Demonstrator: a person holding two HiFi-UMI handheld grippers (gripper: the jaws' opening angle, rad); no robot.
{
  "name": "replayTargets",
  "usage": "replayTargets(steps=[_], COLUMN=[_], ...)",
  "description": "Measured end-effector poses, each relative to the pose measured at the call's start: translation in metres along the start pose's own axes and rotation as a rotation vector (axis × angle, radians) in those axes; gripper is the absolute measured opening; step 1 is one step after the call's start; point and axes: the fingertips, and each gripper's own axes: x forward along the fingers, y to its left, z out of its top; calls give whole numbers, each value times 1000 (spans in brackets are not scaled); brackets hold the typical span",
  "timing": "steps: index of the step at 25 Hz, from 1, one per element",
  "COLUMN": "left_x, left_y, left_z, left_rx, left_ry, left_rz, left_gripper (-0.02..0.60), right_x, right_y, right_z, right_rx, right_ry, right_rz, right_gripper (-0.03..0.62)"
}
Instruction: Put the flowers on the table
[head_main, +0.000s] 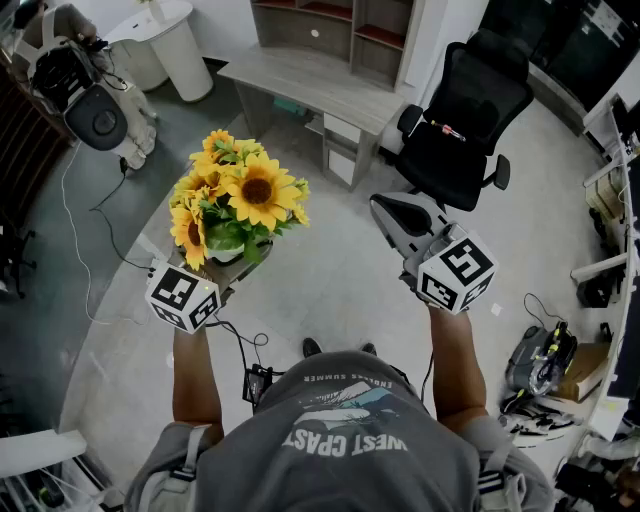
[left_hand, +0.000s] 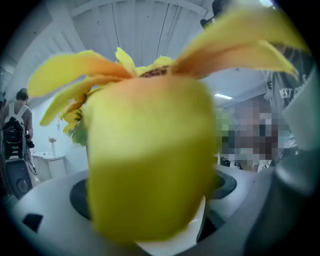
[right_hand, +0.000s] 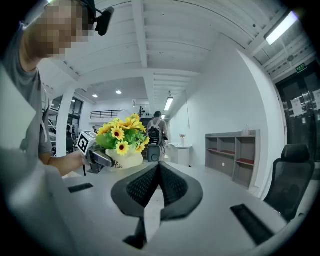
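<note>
A bunch of yellow sunflowers (head_main: 240, 195) with green leaves stands in a small white pot (right_hand: 125, 160). My left gripper (head_main: 235, 262) is shut on that pot from the side and carries it above the floor. In the left gripper view a blurred yellow bloom (left_hand: 150, 165) fills most of the picture and hides the jaws. My right gripper (head_main: 383, 207) is held out to the right of the flowers, apart from them. Its jaws meet at the tips (right_hand: 159, 167) with nothing between them. The grey table (head_main: 300, 80) lies ahead, beyond the flowers.
A black office chair (head_main: 465, 110) stands ahead on the right, beside the table. A grey shelf unit (head_main: 345, 25) rises behind the table. A white bin (head_main: 185, 50) and a machine with cables (head_main: 95, 110) stand at the far left. A person with a backpack (right_hand: 156, 131) stands farther off.
</note>
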Motion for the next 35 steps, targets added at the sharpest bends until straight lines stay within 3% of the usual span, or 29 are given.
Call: replayTargets(steps=[14,23,35], left_x=[4,7,-18], left_y=[2,5,-8], left_z=[-4,-12,14], left_rx=[2,-12,-19], left_ry=[-30,-29,149], left_rz=[-14,25,44], left_gripper=[538,538,540], right_x=[-5,3,-13], right_y=[0,-16,-11], right_z=[-6,-14,-17], right_rx=[9,45,233], right_ry=[-33,-52,-52], right_rz=[-19,-6,15], right_gripper=[26,27,27])
